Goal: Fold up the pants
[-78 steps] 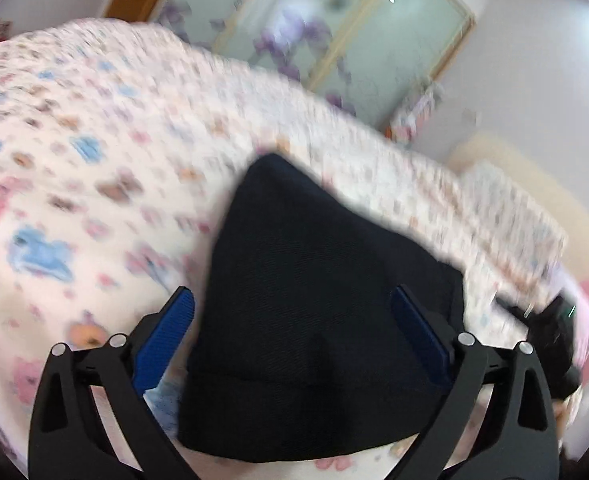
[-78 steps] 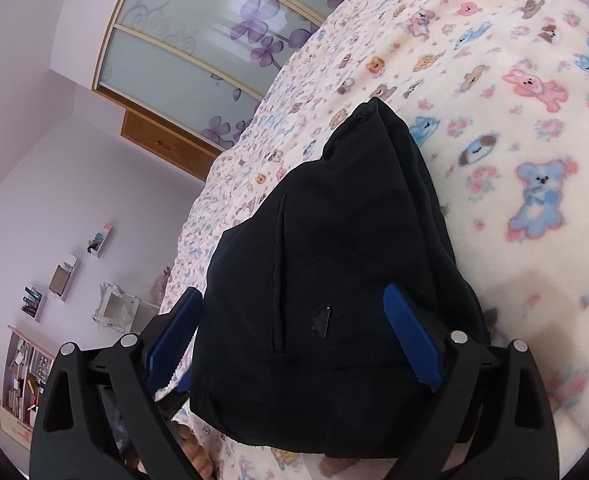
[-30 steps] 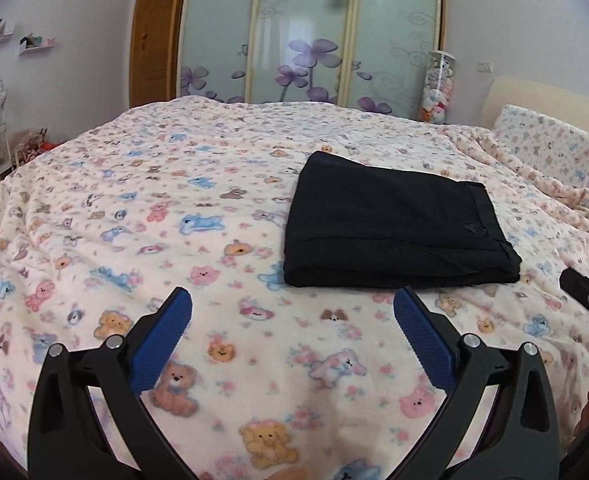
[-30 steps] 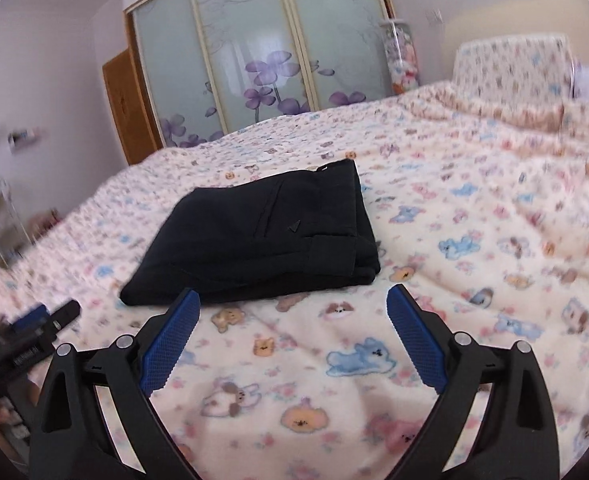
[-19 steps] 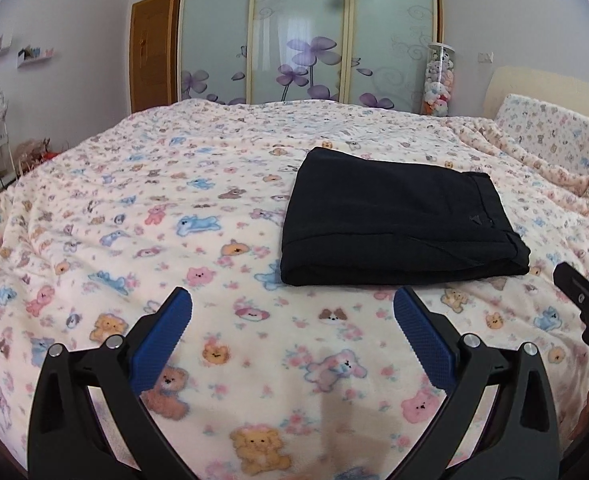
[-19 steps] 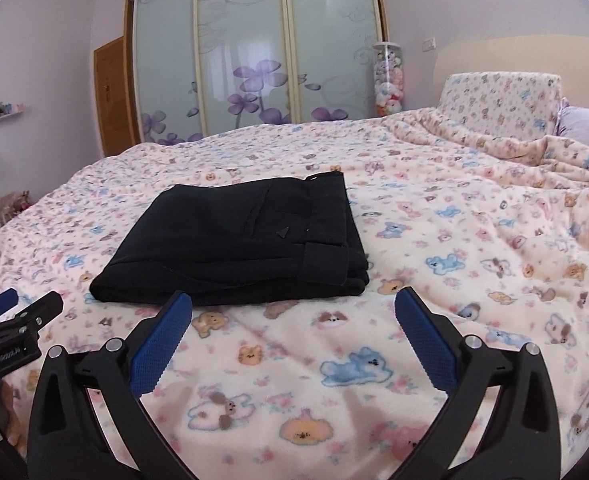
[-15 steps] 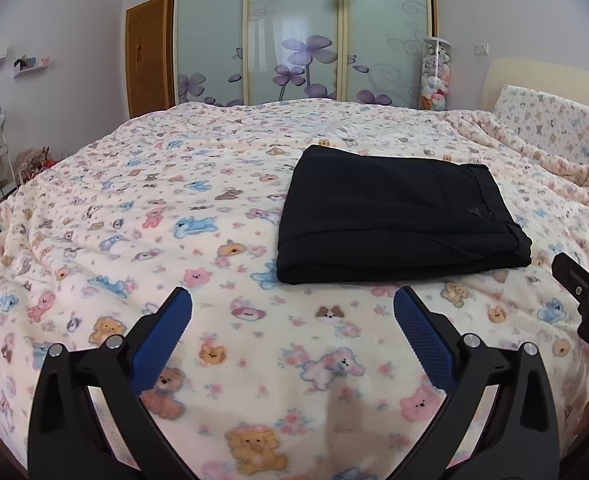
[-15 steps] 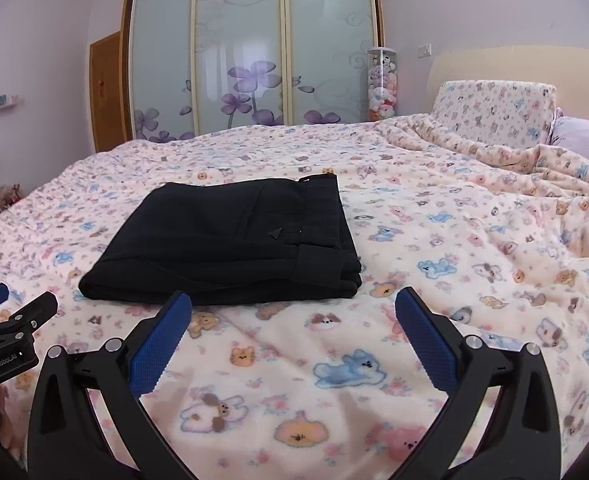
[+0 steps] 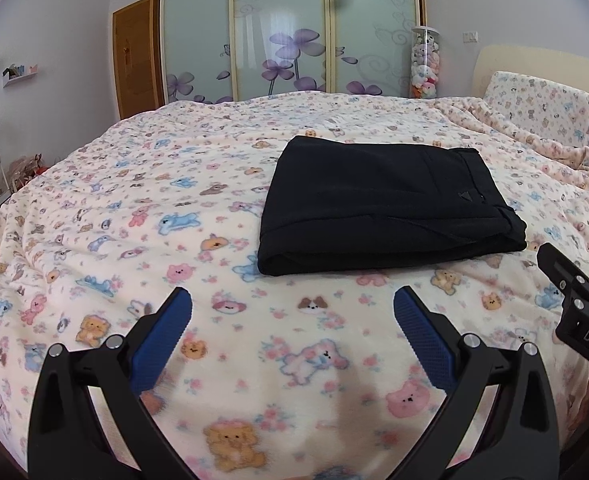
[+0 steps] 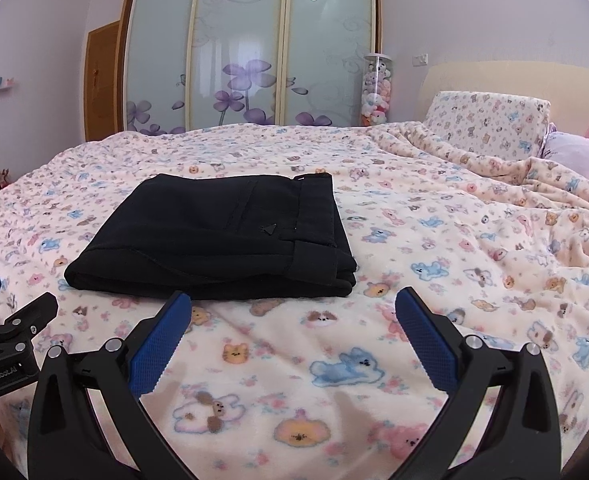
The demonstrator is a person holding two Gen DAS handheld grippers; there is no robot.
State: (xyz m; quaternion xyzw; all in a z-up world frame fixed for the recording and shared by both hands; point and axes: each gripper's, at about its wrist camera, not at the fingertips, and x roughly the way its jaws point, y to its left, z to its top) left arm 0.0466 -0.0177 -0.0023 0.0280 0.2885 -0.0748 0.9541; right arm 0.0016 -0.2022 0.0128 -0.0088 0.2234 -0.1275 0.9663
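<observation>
The black pants (image 9: pixel 386 204) lie folded into a flat rectangle on the bed, also in the right wrist view (image 10: pixel 222 236). My left gripper (image 9: pixel 292 320) is open and empty, held back from the near edge of the pants. My right gripper (image 10: pixel 292 320) is open and empty, also back from the pants, near their waistband end. Each gripper shows at the edge of the other's view.
The bed is covered by a cream blanket (image 9: pixel 134 216) printed with animals. A pillow (image 10: pixel 490 128) and headboard are at the right. A glass-door wardrobe (image 10: pixel 250 52) and a tube of plush toys (image 10: pixel 376 92) stand behind the bed.
Both grippers let go of the pants and pulled back and up from right over them. The folded pants now lie still on the bed.
</observation>
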